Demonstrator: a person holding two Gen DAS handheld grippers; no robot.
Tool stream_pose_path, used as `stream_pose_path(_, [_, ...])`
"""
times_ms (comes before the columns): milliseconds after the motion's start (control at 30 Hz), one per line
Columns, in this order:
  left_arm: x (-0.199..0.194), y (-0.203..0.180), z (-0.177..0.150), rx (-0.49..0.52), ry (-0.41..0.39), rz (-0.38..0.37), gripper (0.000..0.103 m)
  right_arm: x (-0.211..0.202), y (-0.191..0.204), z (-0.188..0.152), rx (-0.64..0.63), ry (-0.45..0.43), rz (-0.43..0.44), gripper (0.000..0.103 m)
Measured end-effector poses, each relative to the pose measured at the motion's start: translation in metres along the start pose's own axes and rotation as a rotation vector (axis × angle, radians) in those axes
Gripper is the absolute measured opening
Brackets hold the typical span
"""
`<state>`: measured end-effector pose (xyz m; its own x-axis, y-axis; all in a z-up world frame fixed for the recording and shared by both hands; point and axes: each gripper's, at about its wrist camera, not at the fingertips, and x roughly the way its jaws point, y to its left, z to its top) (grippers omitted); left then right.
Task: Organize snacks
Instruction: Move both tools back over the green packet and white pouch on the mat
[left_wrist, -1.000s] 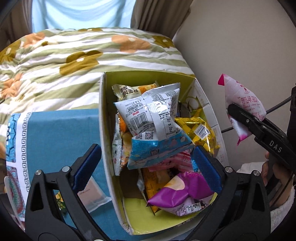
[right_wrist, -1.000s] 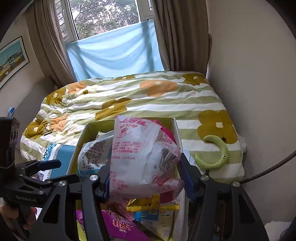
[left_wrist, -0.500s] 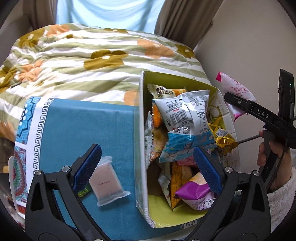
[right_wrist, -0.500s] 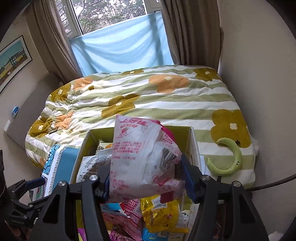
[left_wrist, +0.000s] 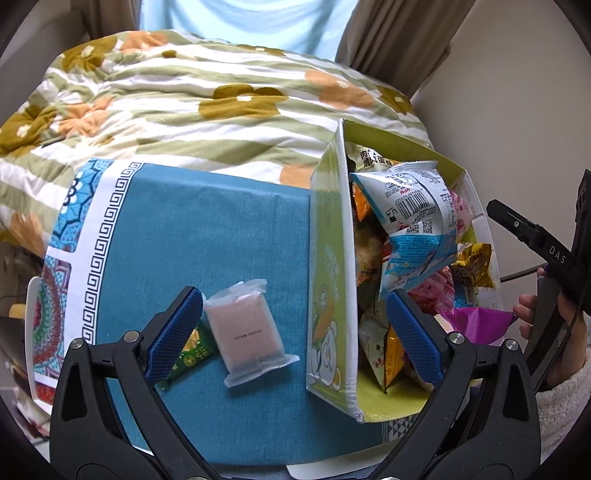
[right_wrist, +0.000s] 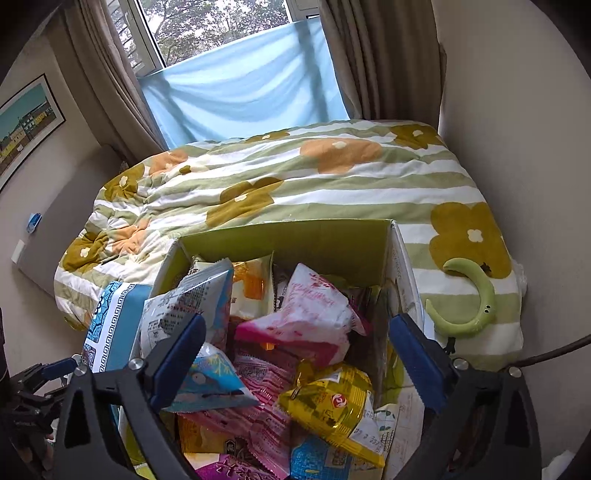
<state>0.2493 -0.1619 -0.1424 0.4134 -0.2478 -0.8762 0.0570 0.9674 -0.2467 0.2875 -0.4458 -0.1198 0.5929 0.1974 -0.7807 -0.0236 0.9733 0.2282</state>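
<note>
A green cardboard box (left_wrist: 328, 295) heaped with snack packets stands on a blue cloth (left_wrist: 207, 236). My left gripper (left_wrist: 293, 334) hangs open over the cloth beside the box's left wall. Below it lies a pale pink wrapped packet (left_wrist: 251, 332), and a small green packet (left_wrist: 192, 350) peeks out under the left finger. My right gripper (right_wrist: 297, 362) is over the box (right_wrist: 295, 236) and its jaws are opening, with nothing pressed between the pads. The pink and white packet (right_wrist: 310, 314) lies loose on top of the heap below it.
A flowered quilt (right_wrist: 332, 184) covers the bed behind the box. A green crescent-shaped thing (right_wrist: 469, 299) rests on it to the right. A wall stands close on the right, and a hand (left_wrist: 554, 317) holds the right gripper's handle there.
My right gripper has opened and let go of the pink and white packet, which dropped onto the heap. My left gripper has moved left from over the box to over the cloth.
</note>
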Motion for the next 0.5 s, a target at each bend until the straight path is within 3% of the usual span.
stream_pose_path(267, [-0.035, 0.034, -0.002, 0.053, -0.053, -0.033, 0.099, -0.042, 0.031, -0.013, 0.000, -0.069, -0.028, 0.100])
stream_pose_path(500, [-0.073, 0.077, -0.007, 0.103, -0.105, -0.054, 0.099, -0.079, 0.094, -0.031, -0.025, -0.142, -0.062, 0.100])
